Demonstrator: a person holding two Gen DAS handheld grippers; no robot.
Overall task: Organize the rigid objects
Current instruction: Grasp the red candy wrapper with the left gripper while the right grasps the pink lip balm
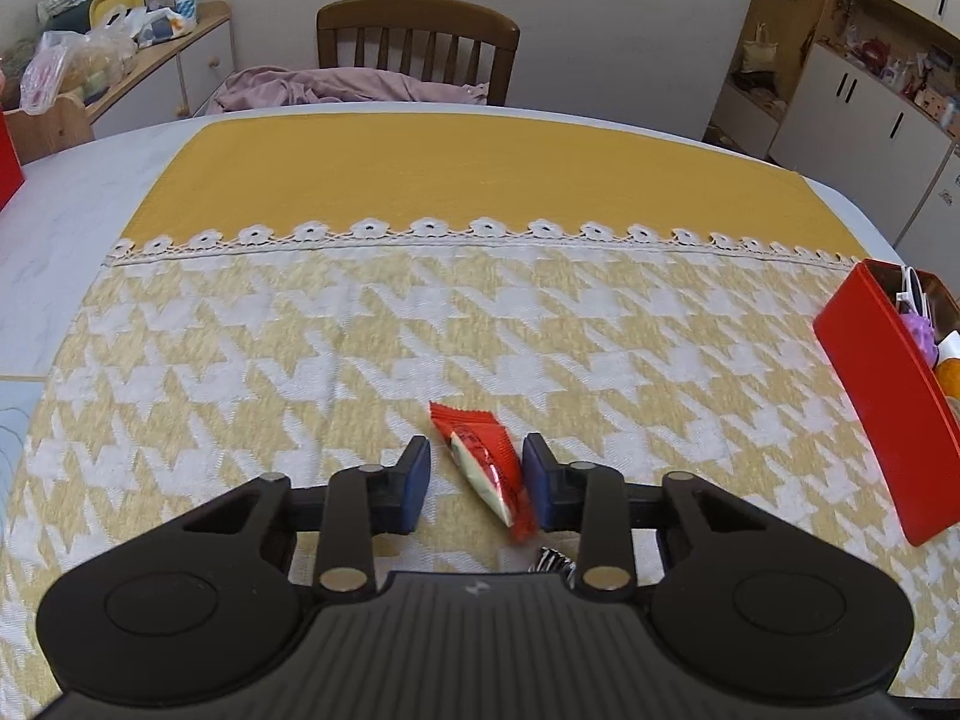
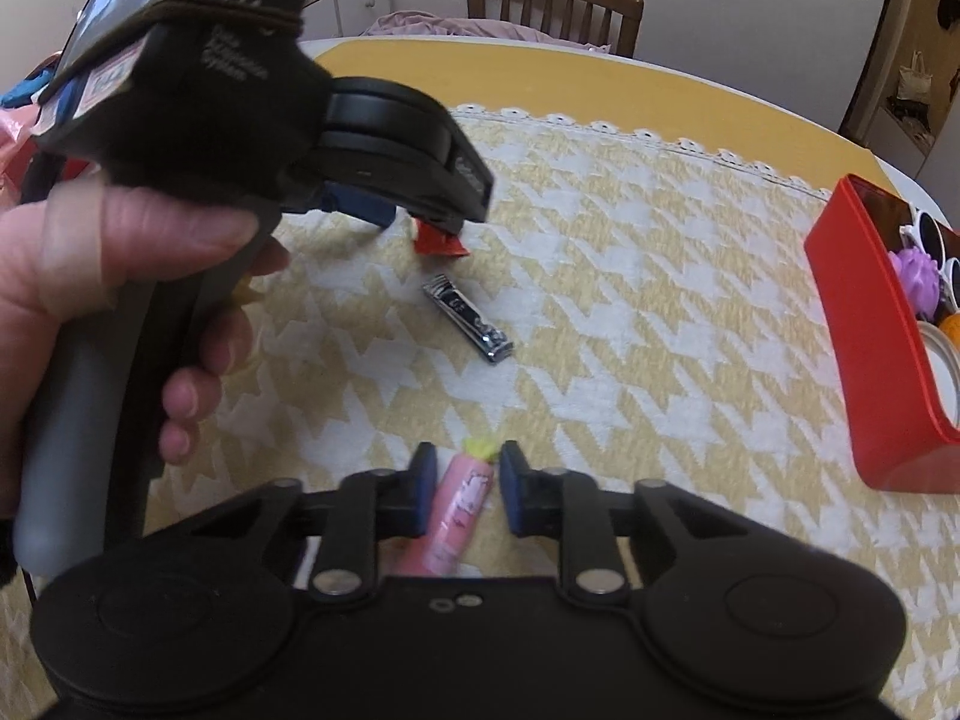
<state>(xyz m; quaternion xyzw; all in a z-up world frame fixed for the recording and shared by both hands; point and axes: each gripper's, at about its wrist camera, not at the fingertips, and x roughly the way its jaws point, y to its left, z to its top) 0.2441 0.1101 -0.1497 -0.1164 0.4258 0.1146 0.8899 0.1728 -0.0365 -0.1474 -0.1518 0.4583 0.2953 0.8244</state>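
Observation:
A red snack packet [image 1: 486,456] lies on the yellow houndstooth cloth between the blue pads of my left gripper [image 1: 477,477]. It touches the right pad, and a gap shows at the left pad. In the right wrist view this gripper [image 2: 414,222] stands over the packet [image 2: 441,245], held by a hand [image 2: 120,276]. My right gripper [image 2: 465,489] has its pads close against a pink tube [image 2: 462,504] with a yellow tip. A metal nail clipper [image 2: 468,318] lies between the two grippers.
A red box [image 2: 864,324] at the table's right edge holds sunglasses, a purple ball and tape; it also shows as the red box [image 1: 882,396] in the left view. A wooden chair [image 1: 420,42] stands behind the table. Cupboards line the right wall.

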